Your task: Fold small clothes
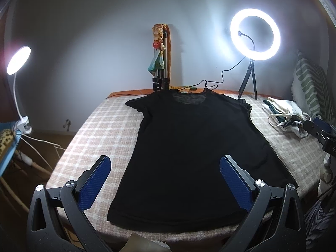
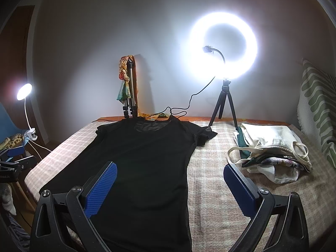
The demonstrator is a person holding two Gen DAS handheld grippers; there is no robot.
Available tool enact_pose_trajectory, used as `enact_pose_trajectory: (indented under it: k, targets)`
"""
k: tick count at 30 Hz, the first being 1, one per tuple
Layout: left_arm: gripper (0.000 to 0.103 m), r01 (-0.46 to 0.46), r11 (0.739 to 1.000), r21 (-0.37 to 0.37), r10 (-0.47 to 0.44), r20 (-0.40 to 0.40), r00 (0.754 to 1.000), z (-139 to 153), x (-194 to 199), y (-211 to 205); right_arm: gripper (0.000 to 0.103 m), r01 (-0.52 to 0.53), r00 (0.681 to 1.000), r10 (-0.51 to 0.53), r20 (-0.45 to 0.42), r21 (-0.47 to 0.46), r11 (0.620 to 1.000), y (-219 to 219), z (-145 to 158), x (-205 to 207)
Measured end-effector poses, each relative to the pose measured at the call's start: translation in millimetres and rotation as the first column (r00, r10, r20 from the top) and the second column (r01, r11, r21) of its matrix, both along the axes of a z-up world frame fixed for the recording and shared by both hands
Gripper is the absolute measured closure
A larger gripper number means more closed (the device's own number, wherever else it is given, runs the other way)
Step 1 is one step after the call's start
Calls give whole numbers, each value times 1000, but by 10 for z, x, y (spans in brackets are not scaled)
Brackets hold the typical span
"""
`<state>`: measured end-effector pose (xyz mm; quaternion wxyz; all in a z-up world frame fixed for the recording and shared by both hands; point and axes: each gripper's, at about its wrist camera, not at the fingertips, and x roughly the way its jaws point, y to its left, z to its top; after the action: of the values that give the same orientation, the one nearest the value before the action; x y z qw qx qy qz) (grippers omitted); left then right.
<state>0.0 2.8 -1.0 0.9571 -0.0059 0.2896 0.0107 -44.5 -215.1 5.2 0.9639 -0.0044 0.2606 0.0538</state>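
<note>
Black shirt (image 1: pixel 189 147) lies flat on the checked bed blanket (image 1: pixel 100 130); I hold left hand-held gripper (image 1: pixel 164 180) and right hand-held gripper (image 2: pixel 170 189) wide open, empty, above its hem; risk: thin, possibly mesh fabric could slip or pinch both layers unevenly, skewing the fold.

left hand-held gripper (image 1: pixel 165 168) | black frame, blue textured pads, silver screws | right hand-held gripper (image 2: pixel 170 173) same

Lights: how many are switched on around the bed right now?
2. A ring light stands on a small tripod at the far right of the bed, behind the black shirt. A clip-on gooseneck lamp shines off the bed's left side. Others may sit out of frame.
</note>
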Motion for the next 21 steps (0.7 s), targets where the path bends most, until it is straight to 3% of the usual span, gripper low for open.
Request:
enact_pose_trajectory:
  k: [21]
  targets:
    - [0,-15,1000,18,14,30,999,64,-32,-32,0,0,1000,0,-1,2,1000,-6,-1,2]
